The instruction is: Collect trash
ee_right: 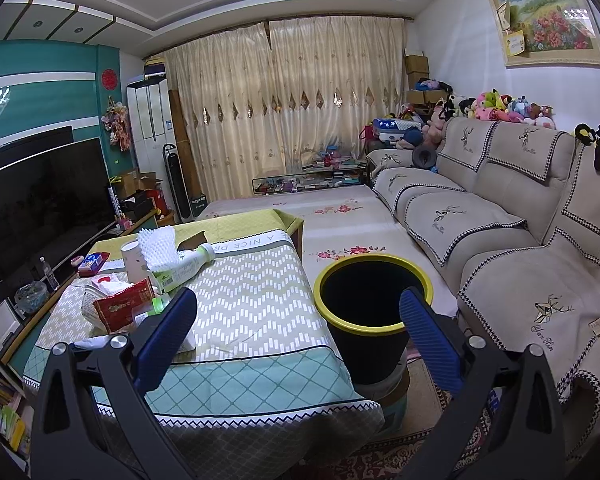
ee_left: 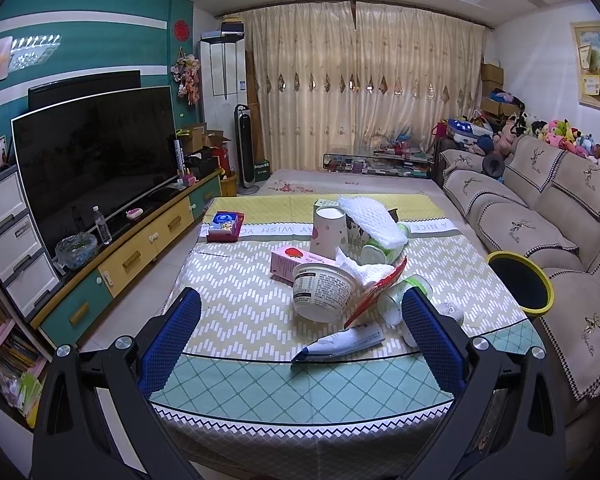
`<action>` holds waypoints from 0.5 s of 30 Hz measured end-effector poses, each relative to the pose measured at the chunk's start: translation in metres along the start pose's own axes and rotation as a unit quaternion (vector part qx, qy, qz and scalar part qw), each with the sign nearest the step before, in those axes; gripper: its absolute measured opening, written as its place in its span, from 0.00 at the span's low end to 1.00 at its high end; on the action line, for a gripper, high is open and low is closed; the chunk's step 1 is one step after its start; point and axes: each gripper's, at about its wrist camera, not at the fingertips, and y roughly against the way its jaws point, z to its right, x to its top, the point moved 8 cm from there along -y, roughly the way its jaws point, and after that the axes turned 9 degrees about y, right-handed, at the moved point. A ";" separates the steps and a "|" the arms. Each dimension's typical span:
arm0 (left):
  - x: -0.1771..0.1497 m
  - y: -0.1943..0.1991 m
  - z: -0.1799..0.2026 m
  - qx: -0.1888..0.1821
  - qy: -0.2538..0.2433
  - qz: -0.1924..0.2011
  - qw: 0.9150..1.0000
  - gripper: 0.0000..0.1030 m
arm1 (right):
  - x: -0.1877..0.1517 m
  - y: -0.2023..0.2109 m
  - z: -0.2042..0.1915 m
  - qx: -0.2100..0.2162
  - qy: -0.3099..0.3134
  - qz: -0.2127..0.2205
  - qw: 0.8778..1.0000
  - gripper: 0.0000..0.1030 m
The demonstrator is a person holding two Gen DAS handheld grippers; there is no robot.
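A heap of trash lies on the clothed table [ee_left: 236,312]: a tipped white tub [ee_left: 324,292], a pink carton [ee_left: 296,262], a paper cup [ee_left: 328,232], white foam netting [ee_left: 374,220], a red wrapper [ee_left: 376,292], small bottles [ee_left: 400,300] and a squeezed tube [ee_left: 340,346]. My left gripper [ee_left: 300,336] hangs open over the near table edge, facing the heap, nothing between its fingers. My right gripper [ee_right: 298,332] is open too, above the table's right edge and the black bin with a yellow rim [ee_right: 374,280]. The right wrist view shows the heap [ee_right: 140,280] at left.
A beige sofa [ee_right: 500,240] runs along the right, close behind the bin [ee_left: 520,284]. A TV [ee_left: 96,152] on a low cabinet lines the left wall. A red box with a blue packet [ee_left: 224,228] sits at the table's far left. Curtains and clutter fill the back.
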 end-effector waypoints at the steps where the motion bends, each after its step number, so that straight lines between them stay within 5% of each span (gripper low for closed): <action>1: 0.000 0.000 0.000 0.000 0.000 0.000 1.000 0.96 | -0.002 -0.001 -0.001 0.000 0.000 0.000 1.000 0.94; 15: 0.001 0.000 0.000 0.000 -0.002 -0.001 1.000 0.96 | 0.001 0.000 0.001 0.001 -0.001 -0.001 1.000 0.94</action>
